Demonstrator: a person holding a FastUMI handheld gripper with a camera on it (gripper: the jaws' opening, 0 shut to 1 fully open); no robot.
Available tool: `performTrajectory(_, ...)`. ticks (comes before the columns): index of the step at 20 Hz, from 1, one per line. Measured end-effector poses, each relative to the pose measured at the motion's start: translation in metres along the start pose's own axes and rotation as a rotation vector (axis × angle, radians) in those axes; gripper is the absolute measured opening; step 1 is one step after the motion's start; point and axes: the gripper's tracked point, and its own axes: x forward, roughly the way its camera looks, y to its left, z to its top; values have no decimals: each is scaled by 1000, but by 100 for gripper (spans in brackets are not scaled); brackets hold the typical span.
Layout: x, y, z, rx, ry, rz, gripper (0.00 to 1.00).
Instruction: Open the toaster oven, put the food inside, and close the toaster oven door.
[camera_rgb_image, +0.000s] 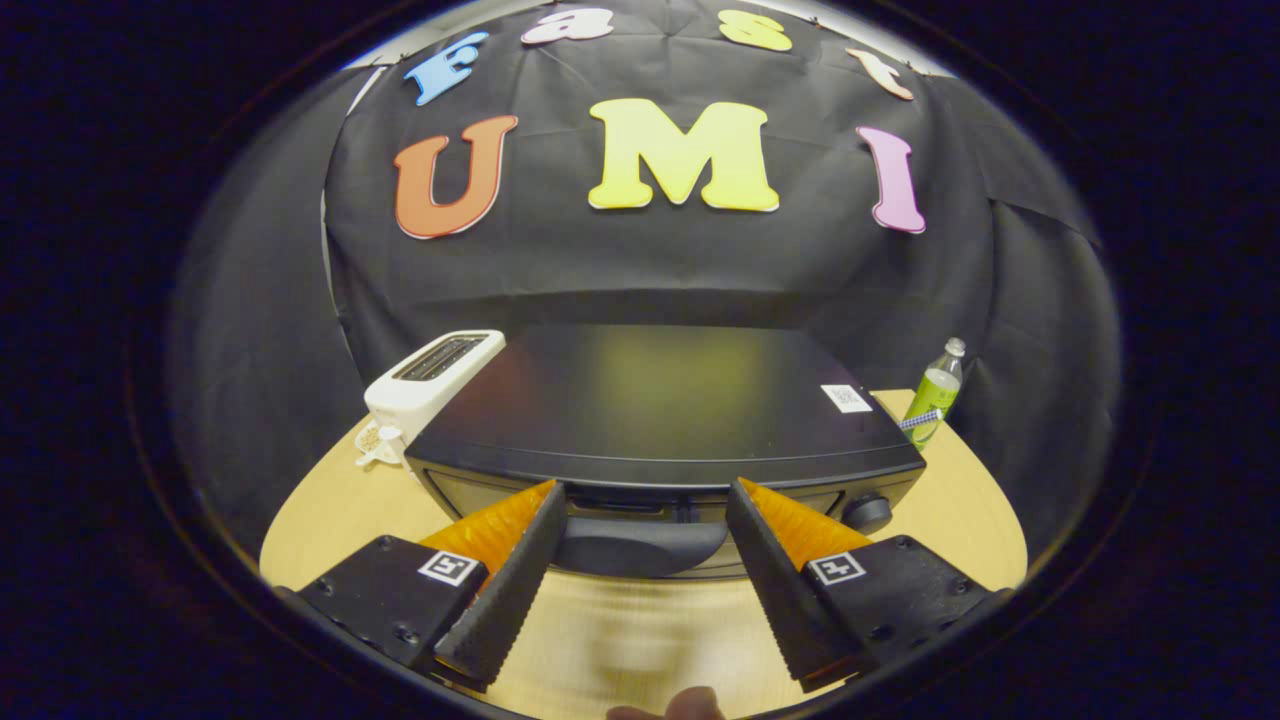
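Early in the task, judging by the layout: black box-shaped toaster oven (660, 410) standing in the middle of the round light-wood table (330, 520), door up and closed, dark curved door handle (640, 548) facing the camera. Hand-held gripper (645, 525) spread wide, its two black ribbed fingers (510, 585) with orange backing set either side of that handle, tips close to the oven front but with a visible gap to the handle on each side; nothing held. Probably lined up for a grasp on the handle, so opening not yet begun, and loading and closing both left to do. No food recognisable anywhere on the table, so the item to go inside cannot be placed from here. White two-slot pop-up toaster (430, 385) just beside the oven toward the table's left edge, touching or nearly touching the oven's side, hard to tell which. Clear plastic bottle with pale green contents and white cap (935, 392) upright near the table's right edge, apart from the oven. Round dark control knob (866, 512) on the oven front, right of the handle. Small white sticker (846, 398) on the oven's flat top near its right corner. Blurred fingertip (668, 706) at the near edge of the table, below the fingers.
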Motion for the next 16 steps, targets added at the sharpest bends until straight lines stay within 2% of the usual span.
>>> performTrajectory(5, -8, 1, -7, -33, 2, -13, 100)
performTrajectory(11, -44, 6, -49, -19, 56, 13, 100)
performTrajectory(16, -60, 6, -82, -73, 88, 5, 100)
